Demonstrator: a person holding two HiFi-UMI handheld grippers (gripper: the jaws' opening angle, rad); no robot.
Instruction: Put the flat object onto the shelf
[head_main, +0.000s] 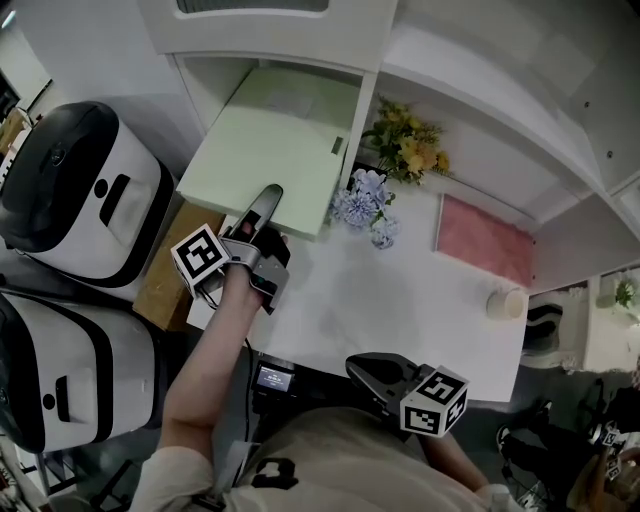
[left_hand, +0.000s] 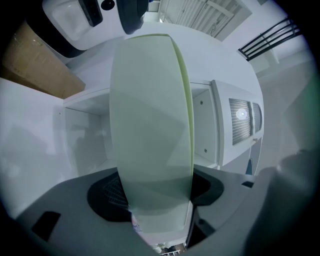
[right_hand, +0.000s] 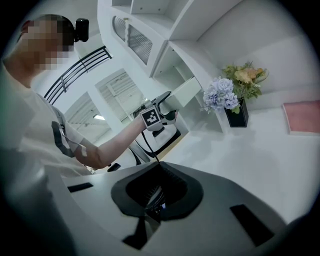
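The flat object (head_main: 270, 150) is a pale green board that lies tilted, with its far end inside the open compartment of the white shelf (head_main: 290, 40). My left gripper (head_main: 265, 195) is shut on its near edge, just left of the blue flowers. In the left gripper view the board (left_hand: 150, 115) runs up from between the jaws into the shelf opening (left_hand: 85, 130). My right gripper (head_main: 365, 368) hangs low at the table's front edge, shut and with nothing in it (right_hand: 156, 185). From there the board (right_hand: 187, 92) shows at the shelf mouth.
Blue flowers (head_main: 365, 205) and yellow flowers (head_main: 410, 145) stand right of the compartment. A pink pad (head_main: 485, 240) and a small white cup (head_main: 507, 303) lie on the white table (head_main: 400, 300). Two white and black machines (head_main: 75, 190) and a cardboard box (head_main: 165, 270) stand at the left.
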